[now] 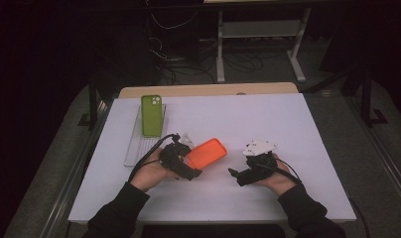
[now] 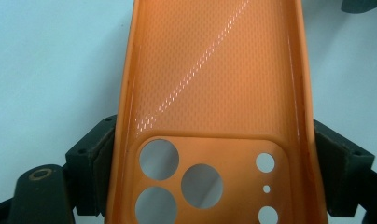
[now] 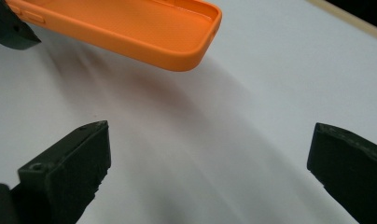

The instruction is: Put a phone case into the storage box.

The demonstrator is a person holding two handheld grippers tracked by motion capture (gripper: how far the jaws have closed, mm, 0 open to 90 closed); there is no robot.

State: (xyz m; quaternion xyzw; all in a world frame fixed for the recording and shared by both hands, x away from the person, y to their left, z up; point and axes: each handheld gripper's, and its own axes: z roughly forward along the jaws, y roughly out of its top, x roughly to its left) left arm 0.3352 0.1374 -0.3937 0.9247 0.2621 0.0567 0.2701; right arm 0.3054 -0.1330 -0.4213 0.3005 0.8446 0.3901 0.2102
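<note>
An orange phone case [image 1: 207, 152] hangs just above the white table [image 1: 268, 119], near its middle, hollow side up. My left gripper [image 1: 187, 161] is shut on the end that has the camera cutouts. In the left gripper view the case [image 2: 214, 79] runs away from me, with a black pad [image 2: 95, 165] pressed on each long side. My right gripper [image 1: 234, 174] sits to the right of the case, open and holding nothing. In the right gripper view its fingers [image 3: 72, 161] stand wide apart over bare table, and the case's free end [image 3: 144, 32] floats ahead at upper left.
A green phone [image 1: 152, 115] lies face down on a clear tray [image 1: 137, 148] at the table's left, behind my left hand. A wooden edge [image 1: 208, 90] runs along the back of the table. Dark floor, cables and a desk frame [image 1: 258, 29] lie beyond.
</note>
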